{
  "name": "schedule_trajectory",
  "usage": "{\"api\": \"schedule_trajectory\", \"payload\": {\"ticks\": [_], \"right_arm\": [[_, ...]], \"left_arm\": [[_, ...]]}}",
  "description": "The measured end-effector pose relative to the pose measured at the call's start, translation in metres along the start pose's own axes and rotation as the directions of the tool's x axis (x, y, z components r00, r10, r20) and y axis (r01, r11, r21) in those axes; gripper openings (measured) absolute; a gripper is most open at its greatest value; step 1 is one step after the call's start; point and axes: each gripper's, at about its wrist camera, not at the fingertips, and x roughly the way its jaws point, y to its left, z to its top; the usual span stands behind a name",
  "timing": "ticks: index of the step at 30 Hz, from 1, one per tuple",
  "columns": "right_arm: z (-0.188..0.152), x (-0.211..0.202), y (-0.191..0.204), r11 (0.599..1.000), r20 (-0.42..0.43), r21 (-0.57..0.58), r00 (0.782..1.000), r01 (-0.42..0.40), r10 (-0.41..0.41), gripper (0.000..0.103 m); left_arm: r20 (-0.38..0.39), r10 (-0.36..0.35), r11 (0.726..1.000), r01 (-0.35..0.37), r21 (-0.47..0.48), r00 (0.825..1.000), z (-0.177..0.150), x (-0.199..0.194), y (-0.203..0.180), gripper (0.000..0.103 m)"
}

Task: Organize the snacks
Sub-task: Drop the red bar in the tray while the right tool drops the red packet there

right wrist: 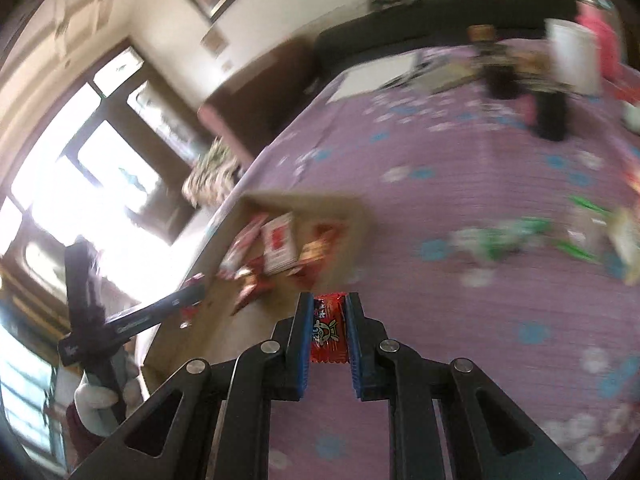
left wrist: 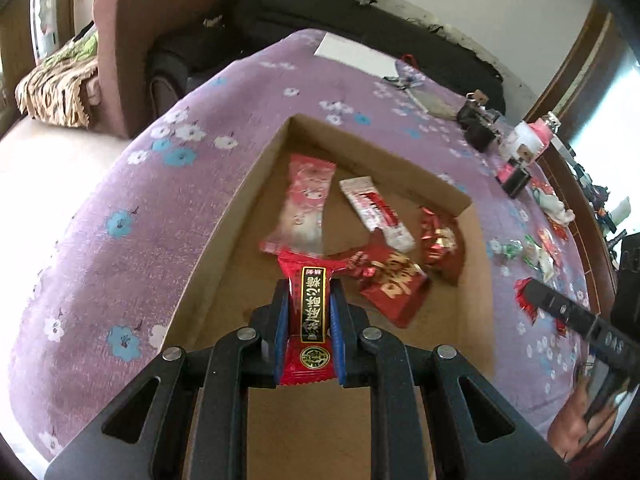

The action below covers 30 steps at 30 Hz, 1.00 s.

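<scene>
My left gripper (left wrist: 310, 286) is shut on a red candy bar with a black and gold label (left wrist: 312, 312) and holds it over the near end of the cardboard box (left wrist: 256, 184). In the box lie a pink packet (left wrist: 306, 204), a white and red packet (left wrist: 376, 210) and red wrapped snacks (left wrist: 394, 284). My right gripper (right wrist: 329, 300) is shut on a small red snack packet (right wrist: 328, 332) above the purple cloth, just right of the box (right wrist: 348, 216); this view is blurred by motion. The left gripper (right wrist: 176, 300) shows at its left.
A purple flowered tablecloth (left wrist: 120, 184) covers the table. Loose green and red snacks (left wrist: 536, 248) lie right of the box, also seen blurred in the right wrist view (right wrist: 516, 236). Small boxes and clutter (left wrist: 520, 148) stand at the far right. A sofa (left wrist: 360, 20) and armchair (left wrist: 120, 60) stand beyond.
</scene>
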Motion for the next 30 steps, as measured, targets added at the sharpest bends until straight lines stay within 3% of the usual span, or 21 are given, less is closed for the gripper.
{"api": "schedule_trajectory", "payload": {"ticks": [6,13,16,19,20,22,23,24,27,30], "right_arm": [[-0.003,0.058,0.05,0.995,-0.092,-0.088,0.994,0.047,-0.055,0.016],[-0.017,0.086,0.063,0.986,-0.116,-0.127,0.985,0.111,-0.126,0.02],[-0.016,0.075,0.062,0.993,-0.105,-0.092,0.991,0.068,-0.078,0.029],[-0.016,0.049,0.065,0.989,-0.046,-0.12,0.994,0.09,-0.096,0.046],[-0.017,0.038,0.065,0.987,-0.017,-0.127,0.994,0.101,-0.104,0.051],[-0.018,0.017,0.063,0.985,0.029,-0.13,0.993,0.117,-0.115,0.056],[-0.019,0.006,0.061,0.983,0.055,-0.13,0.991,0.129,-0.123,0.059],[-0.02,-0.003,0.059,0.982,0.076,-0.128,0.988,0.14,-0.131,0.065],[-0.024,-0.034,0.047,0.975,0.145,-0.117,0.974,0.191,-0.173,0.081],[-0.028,-0.057,0.034,0.96,0.194,-0.107,0.953,0.257,-0.233,0.082]], "left_arm": [[-0.041,-0.029,0.999,0.028,-0.024,0.999,0.006,0.011,0.008,0.016],[-0.039,-0.035,0.998,0.033,-0.058,0.999,0.007,0.007,0.014,0.018],[-0.006,-0.056,0.995,0.055,-0.079,0.998,0.005,-0.005,0.015,0.018],[0.056,-0.061,0.995,0.066,-0.08,0.997,0.003,-0.026,0.011,0.018],[0.078,-0.057,0.995,0.062,-0.073,0.995,0.002,-0.033,0.008,0.022],[0.132,-0.043,0.997,0.051,-0.06,0.99,-0.002,-0.051,-0.002,0.044],[0.165,-0.041,0.997,0.05,-0.054,0.985,-0.006,-0.06,-0.007,0.06],[0.2,-0.04,0.998,0.05,-0.046,0.979,-0.009,-0.069,-0.013,0.067],[0.269,-0.087,0.996,0.09,0.0,0.959,-0.018,-0.09,-0.033,0.07],[0.28,-0.155,0.988,0.146,0.053,0.947,-0.029,-0.102,-0.057,0.077]]}}
